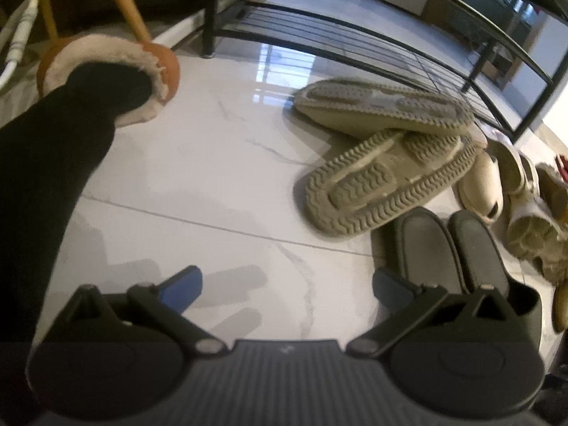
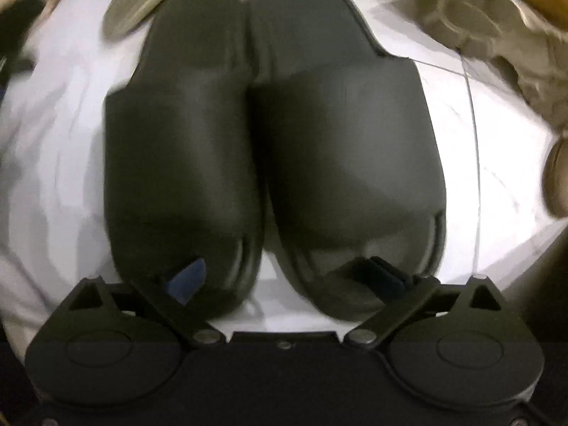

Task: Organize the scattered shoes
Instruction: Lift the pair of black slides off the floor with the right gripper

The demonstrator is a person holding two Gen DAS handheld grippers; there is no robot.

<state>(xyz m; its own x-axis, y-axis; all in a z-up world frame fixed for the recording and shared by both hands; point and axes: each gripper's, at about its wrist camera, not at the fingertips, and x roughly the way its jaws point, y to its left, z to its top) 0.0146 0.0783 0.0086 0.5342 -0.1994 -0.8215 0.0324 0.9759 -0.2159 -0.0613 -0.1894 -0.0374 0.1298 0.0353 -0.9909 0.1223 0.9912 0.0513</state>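
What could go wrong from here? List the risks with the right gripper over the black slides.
1. The right gripper is open with one fingertip over each of the black slides; closing might pinch both inner edges or only one.
2. The slides lie close beside the overturned tan shoes; lifting could snag them.
3. The shoe rack stands behind that pile, so the path may be blocked.
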